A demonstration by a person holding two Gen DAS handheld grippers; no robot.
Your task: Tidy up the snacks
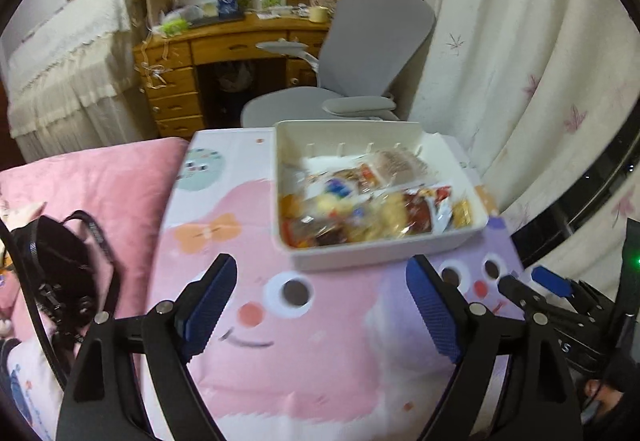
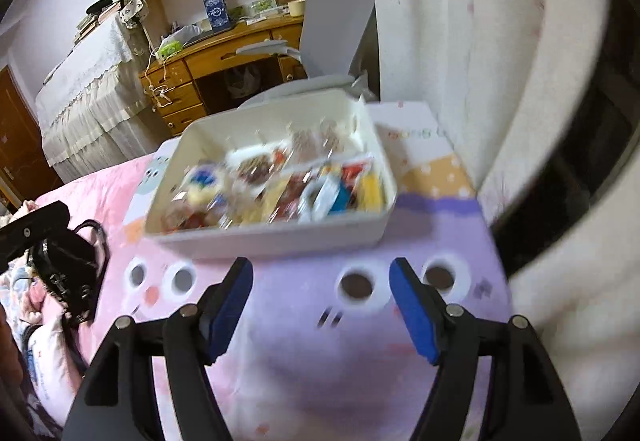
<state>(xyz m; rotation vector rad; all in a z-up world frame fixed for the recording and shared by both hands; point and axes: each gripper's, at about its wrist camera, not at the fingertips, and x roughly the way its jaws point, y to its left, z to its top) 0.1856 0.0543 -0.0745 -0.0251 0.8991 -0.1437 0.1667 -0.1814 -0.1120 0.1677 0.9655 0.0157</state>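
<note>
Left gripper (image 1: 322, 291): hovering over the cloth (image 1: 280, 381), jaws spread, holding nothing.
Right gripper (image 2: 321, 293): likewise spread, gripping nothing.
Snacks (image 1: 372, 201): lying in the box (image 1: 360, 257).

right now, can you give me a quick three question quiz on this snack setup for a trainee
1. True or false: the left gripper is shut on a snack packet.
2. Where do the snack packets lie? A) loose on the cartoon blanket B) inside the white bin C) on the grey office chair
3. Fill in: in the right wrist view, the black camera bag lies to the ____ of the white bin.

Key:
1. False: both the left and right gripper are open and hold nothing.
2. B
3. left
</note>
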